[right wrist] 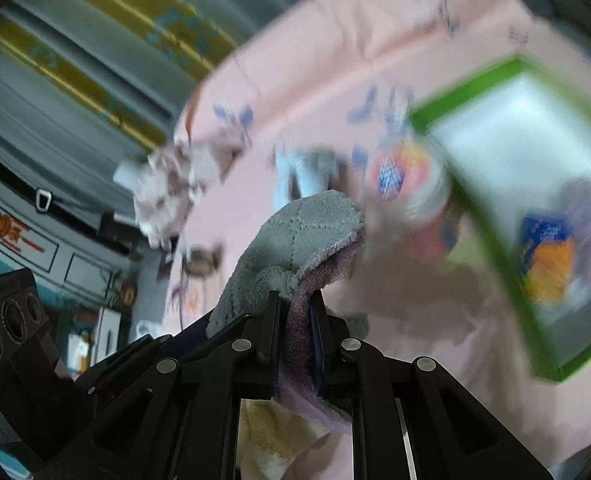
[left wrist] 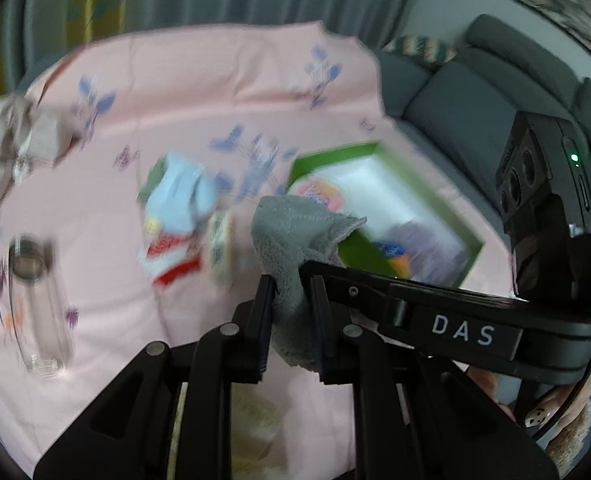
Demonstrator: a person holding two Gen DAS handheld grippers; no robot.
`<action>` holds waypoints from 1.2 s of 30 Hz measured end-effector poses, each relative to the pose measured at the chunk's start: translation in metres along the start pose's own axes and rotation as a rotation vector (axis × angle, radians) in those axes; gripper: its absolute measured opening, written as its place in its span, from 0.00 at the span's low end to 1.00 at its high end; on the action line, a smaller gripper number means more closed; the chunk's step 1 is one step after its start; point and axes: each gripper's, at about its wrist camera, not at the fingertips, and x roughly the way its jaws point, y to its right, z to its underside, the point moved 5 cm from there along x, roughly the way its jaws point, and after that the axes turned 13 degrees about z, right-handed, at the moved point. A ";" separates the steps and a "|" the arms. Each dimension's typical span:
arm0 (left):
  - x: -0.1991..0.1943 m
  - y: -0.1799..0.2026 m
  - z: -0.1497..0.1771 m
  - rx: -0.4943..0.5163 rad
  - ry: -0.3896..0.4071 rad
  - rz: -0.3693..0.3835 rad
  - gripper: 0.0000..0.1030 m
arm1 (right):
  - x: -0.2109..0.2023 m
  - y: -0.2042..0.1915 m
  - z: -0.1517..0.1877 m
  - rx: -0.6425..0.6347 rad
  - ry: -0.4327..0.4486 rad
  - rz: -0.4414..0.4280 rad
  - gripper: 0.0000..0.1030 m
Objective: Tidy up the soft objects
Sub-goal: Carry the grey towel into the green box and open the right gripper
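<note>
A grey fleece cloth (left wrist: 287, 232) with a lilac underside (right wrist: 319, 276) hangs lifted above the pink tablecloth (left wrist: 215, 92). My left gripper (left wrist: 291, 286) is shut on its lower fold. My right gripper (right wrist: 295, 304) is shut on the same cloth close beside it, and in the left wrist view it reaches in from the right (left wrist: 311, 272). A green-rimmed box (left wrist: 335, 152) lies just beyond the cloth; it appears at the right (right wrist: 467, 92) in the right wrist view and holds a lilac soft item and a blue-and-orange one (right wrist: 547, 256). Both views are blurred.
A pile of blue, white and red socks (left wrist: 175, 216) lies mid-table. At the left are a crumpled beige cloth (left wrist: 7, 148) and a clear glass jar (left wrist: 35, 300). Something fluffy and yellow (left wrist: 255, 420) lies under the grippers. A grey sofa (left wrist: 475, 112) stands to the right.
</note>
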 end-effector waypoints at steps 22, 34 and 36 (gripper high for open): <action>0.136 0.086 -0.039 0.128 -0.115 0.145 0.14 | -0.047 0.123 -0.065 0.236 0.285 0.194 0.15; 0.158 0.088 -0.030 0.096 -0.150 0.147 0.16 | -0.026 0.174 -0.062 0.373 0.230 0.252 0.14; 0.152 0.089 -0.030 0.105 -0.142 0.140 0.19 | -0.026 0.177 -0.060 0.383 0.212 0.290 0.15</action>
